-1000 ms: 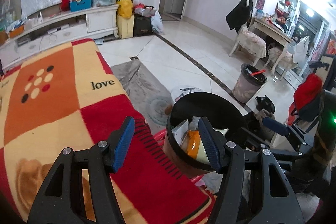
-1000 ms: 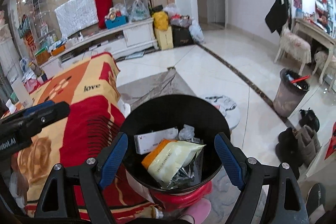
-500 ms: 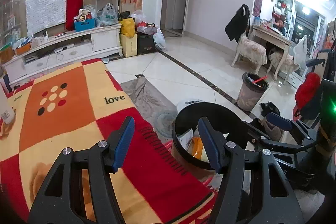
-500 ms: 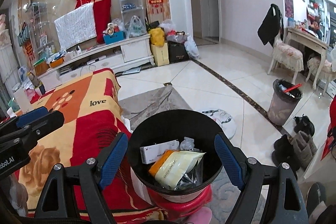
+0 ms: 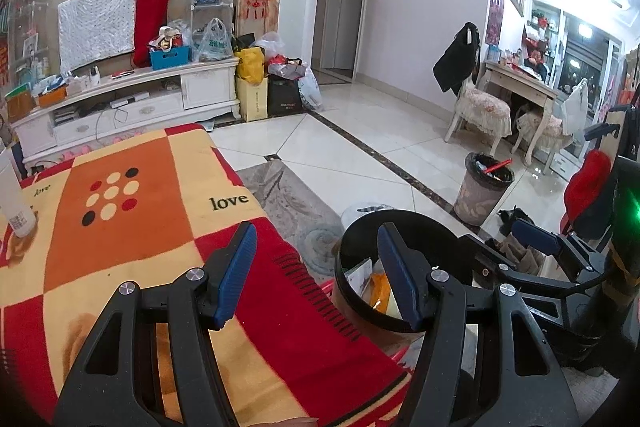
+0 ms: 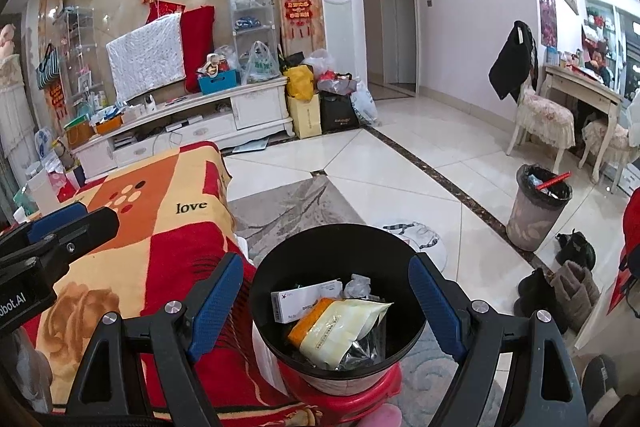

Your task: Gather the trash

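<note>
A black-lined trash bin (image 6: 280,267) stands on a red stool (image 6: 352,393) beside the table. In it lie a white box (image 6: 306,299), a cream and orange packet (image 6: 340,327) and clear wrappers. My right gripper (image 6: 326,301) is open and empty above the bin, one finger on each side of it. My left gripper (image 5: 316,275) is open and empty over the table's blanket (image 5: 120,227); the bin (image 5: 424,231) shows behind its right finger. The right gripper also shows in the left wrist view (image 5: 536,239).
A white bottle (image 5: 14,199) stands at the table's far left. A second trash bin (image 6: 538,213) stands on the tile floor to the right, near shoes (image 6: 560,287). A TV cabinet (image 6: 180,127), bags, chairs and a desk line the room's walls.
Both grippers have risen and pulled back from the bin, so the views tilt up and show more of the room. Both stay open and empty.
</note>
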Available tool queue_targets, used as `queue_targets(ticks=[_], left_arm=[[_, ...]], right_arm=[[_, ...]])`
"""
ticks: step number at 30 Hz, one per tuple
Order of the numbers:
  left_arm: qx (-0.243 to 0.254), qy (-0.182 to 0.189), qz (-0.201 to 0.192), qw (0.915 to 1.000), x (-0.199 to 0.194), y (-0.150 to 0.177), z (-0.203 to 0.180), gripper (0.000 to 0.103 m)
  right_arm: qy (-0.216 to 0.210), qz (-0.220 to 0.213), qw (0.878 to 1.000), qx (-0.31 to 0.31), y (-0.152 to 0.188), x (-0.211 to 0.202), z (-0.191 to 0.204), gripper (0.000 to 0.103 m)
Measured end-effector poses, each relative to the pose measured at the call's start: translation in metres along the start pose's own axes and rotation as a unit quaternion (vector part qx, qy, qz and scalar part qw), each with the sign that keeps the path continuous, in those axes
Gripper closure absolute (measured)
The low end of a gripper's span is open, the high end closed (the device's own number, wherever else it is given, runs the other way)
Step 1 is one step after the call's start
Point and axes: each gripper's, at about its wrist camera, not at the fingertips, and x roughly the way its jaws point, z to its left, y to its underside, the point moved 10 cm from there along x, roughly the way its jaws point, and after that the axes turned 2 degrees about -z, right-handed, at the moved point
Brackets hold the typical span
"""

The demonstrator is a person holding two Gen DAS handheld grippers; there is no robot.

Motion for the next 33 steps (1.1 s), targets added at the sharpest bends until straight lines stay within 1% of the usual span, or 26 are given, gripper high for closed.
queue_targets(ticks=[17,33], left_arm=[[-0.01,0.007,0.003,0.9999,-0.0018,0.0015,-0.0038,0.041],[-0.018,0.01,0.008,0.9998,0.0016,0.0053,-0.0048,0.041]], right_arm=[[0.001,0.001,1.0,-0.005,-0.004,-0.0022,0.0058,0.02],[0.006,0.003,1.0,-0.005,-0.0069,-0.0029,0.003,0.02]])
